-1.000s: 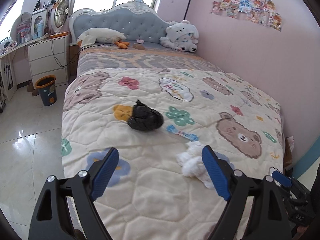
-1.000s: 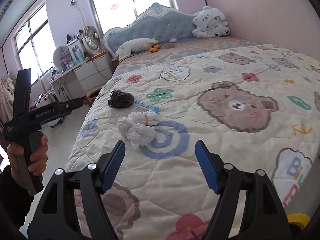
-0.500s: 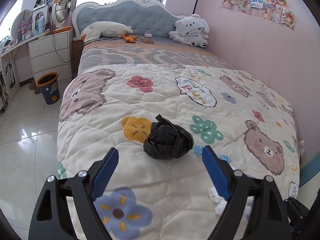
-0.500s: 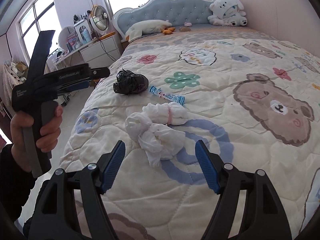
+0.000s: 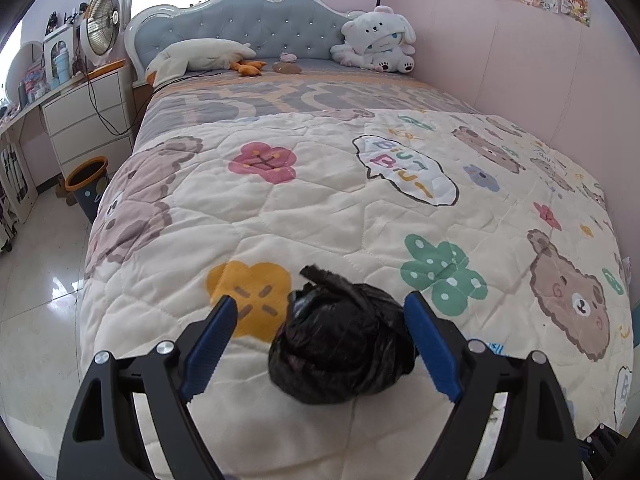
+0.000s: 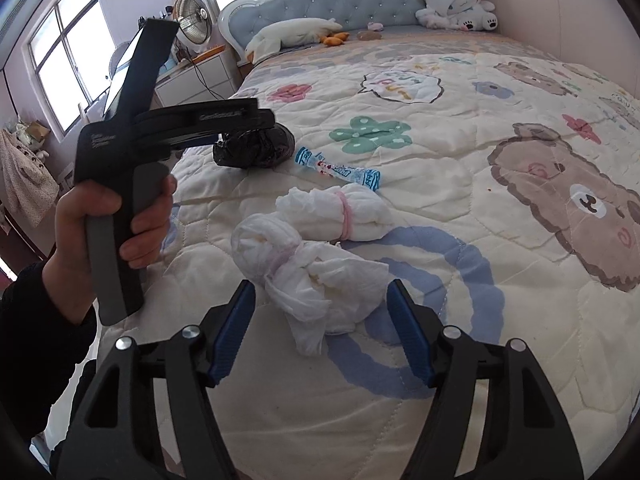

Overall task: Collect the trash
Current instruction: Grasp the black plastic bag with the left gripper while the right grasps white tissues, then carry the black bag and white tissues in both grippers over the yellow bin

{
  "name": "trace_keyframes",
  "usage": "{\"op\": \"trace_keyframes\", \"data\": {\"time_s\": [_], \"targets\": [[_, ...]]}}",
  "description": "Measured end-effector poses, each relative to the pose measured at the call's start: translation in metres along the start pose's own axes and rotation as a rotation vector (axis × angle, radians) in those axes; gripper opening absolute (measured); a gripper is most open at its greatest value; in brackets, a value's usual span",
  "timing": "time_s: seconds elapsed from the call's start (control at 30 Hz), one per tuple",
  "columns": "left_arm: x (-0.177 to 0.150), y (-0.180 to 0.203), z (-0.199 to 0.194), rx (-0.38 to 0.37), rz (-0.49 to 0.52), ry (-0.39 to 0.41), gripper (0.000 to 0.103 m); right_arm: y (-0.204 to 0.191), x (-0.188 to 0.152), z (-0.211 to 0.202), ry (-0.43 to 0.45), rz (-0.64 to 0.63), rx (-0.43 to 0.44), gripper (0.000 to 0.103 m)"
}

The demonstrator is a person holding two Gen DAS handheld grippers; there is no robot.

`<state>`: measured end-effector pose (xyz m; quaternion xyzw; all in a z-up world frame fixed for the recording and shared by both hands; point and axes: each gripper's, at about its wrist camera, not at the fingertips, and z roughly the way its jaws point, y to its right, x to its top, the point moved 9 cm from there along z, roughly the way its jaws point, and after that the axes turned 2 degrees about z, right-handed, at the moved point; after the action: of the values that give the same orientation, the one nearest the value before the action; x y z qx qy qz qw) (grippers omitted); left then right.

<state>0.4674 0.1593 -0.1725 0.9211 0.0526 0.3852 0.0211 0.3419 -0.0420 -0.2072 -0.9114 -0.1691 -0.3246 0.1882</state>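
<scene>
Two grippers: both spread wide, neither clamped on anything.
Left gripper: its blue pads flank the black trash bag; the right pad looks to be touching the bag's side, the left pad stands apart from it.
Black trash bag: a knotted lump near the quilt's foot edge, just beside a yellow flower print; its twisted tail points toward the headboard.
Right gripper: hovers with the nearer tissue bundle between its tips, not touching.
Nearer tissue bundle: white, cinched with a pink band, long axis running left to right, loose tail toward the camera.
Second tissue bundle: just behind it, touching, also lying crosswise.
Blue wrapper: a flat strip between the tissues and the black bag, long axis slanting from upper left to lower right.
Bin: on the floor beside the bed.
Left hand: grips the left gripper's handle.
</scene>
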Motion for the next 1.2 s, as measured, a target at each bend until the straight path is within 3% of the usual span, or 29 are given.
{"op": "trace_keyframes", "data": {"time_s": [0.13, 0.2, 0.43, 0.5, 0.77, 1.2], "targets": [[0.001, 0.006, 0.009, -0.024, -0.005, -0.013, 0.076, -0.003, 0.003, 0.003, 0.001, -0.004, 0.014, 0.064], [0.001, 0.008, 0.015, -0.039, -0.007, -0.025, 0.065, -0.006, 0.005, 0.006, -0.004, -0.014, 0.018, 0.059], [0.000, 0.015, 0.023, -0.078, -0.017, -0.027, 0.042, -0.011, 0.011, 0.015, -0.028, -0.018, 0.038, 0.030], [0.001, 0.014, 0.021, -0.083, -0.031, -0.015, 0.038, -0.012, 0.012, 0.015, -0.022, -0.025, 0.033, 0.027], [0.010, -0.005, -0.001, -0.115, -0.124, 0.029, 0.037, 0.001, 0.042, 0.009, 0.061, -0.016, -0.045, 0.025], [0.015, -0.007, -0.051, -0.123, -0.114, 0.087, 0.037, 0.081, 0.092, -0.008, 0.167, 0.060, -0.246, 0.025]]}}
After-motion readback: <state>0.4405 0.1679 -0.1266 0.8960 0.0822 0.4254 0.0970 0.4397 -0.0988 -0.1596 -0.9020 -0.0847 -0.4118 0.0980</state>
